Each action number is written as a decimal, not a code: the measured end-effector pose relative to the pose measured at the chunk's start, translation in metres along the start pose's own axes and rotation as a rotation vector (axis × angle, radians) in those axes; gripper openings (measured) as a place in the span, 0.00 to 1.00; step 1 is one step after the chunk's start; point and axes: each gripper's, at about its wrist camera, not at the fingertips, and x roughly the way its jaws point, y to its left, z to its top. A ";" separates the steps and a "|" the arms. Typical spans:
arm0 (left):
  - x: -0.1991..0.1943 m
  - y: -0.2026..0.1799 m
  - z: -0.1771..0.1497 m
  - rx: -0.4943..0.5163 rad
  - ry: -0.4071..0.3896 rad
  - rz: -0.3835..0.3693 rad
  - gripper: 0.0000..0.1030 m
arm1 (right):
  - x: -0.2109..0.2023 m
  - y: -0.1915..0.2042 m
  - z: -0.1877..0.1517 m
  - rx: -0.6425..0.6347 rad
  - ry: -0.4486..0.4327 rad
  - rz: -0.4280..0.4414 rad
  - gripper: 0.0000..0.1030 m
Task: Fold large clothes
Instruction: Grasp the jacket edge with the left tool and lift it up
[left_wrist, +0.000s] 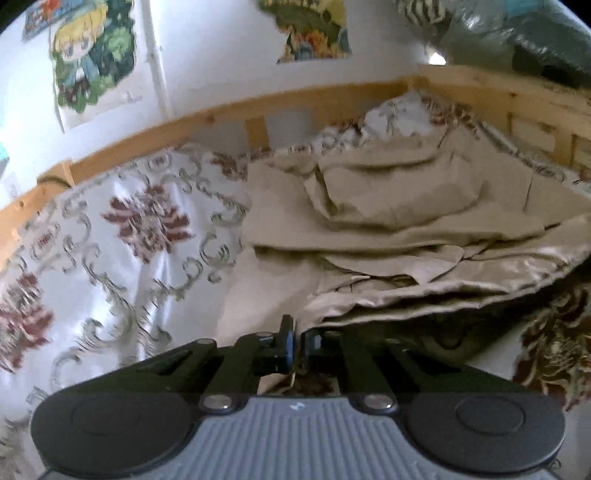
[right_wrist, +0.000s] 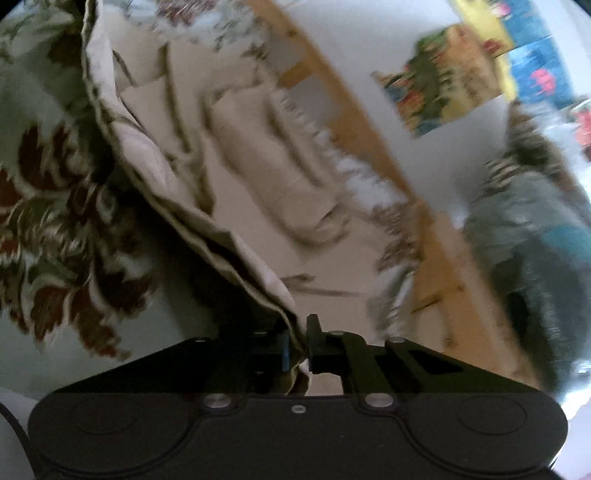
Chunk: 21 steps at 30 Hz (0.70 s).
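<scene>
White floral-patterned bedspread (left_wrist: 110, 240) at left, cartoon poster (left_wrist: 92, 62) seen in left view only, black left gripper (left_wrist: 295, 343) clamped on hem of crumpled beige fabric garment (left_wrist: 388, 221) lying on bed, black right gripper (right_wrist: 303, 343) likewise pinched the garment's edge, wooden bed rail (right_wrist: 436, 236) blurred beyond.

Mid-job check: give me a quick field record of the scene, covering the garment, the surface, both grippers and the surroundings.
garment: beige garment, crumpled in loose layers, not yet folded flat
surface: floral bedspread, white with dark red flowers
left gripper: shut on the garment's near edge
right gripper: shut on a layered edge of the same garment
surroundings: wooden bed rail behind the garment; cartoon poster on the white wall
image quality: right wrist view is motion-blurred
</scene>
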 end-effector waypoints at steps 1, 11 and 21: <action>-0.011 0.001 0.003 0.011 -0.013 -0.006 0.04 | -0.006 -0.004 0.001 0.015 -0.008 -0.016 0.06; -0.108 0.025 0.059 0.030 -0.091 -0.090 0.03 | -0.087 -0.056 0.020 0.096 -0.124 -0.197 0.06; 0.008 0.014 0.129 0.193 0.063 -0.002 0.03 | 0.019 -0.076 0.052 0.150 -0.074 -0.289 0.47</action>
